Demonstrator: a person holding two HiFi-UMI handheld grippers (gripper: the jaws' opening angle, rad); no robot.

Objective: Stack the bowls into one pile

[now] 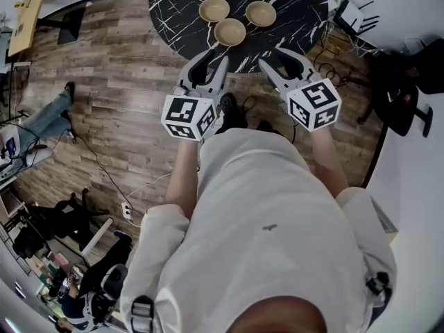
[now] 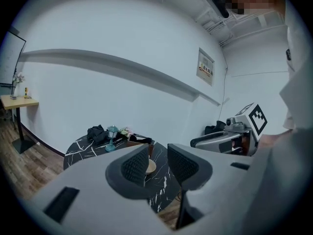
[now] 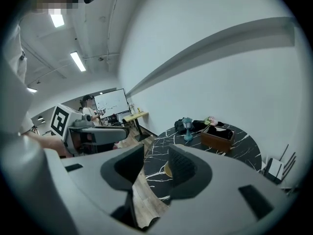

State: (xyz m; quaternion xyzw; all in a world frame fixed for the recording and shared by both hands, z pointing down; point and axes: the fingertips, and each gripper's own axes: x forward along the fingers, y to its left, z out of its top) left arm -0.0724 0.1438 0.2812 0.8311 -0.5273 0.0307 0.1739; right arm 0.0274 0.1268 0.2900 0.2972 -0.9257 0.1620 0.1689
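Tan bowls [image 1: 230,32] sit on a black, white-veined table [image 1: 173,5].

Black marbled table [image 1: 173,12]: three unstacked bowls [image 1: 229,31], wooden box [image 3: 217,137], lamp [image 3: 188,128], perhaps flowers [image 3: 211,121].

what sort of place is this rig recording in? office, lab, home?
Probably an office or lab workspace rather than a home: a whiteboard at the far end, strip lights on an open ceiling, and a round marble-look table on wood flooring.

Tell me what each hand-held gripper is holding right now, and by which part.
Nothing is held. The left hand-held gripper and the right hand-held gripper both have their jaws apart and empty; the three bowls lie unstacked on the table.
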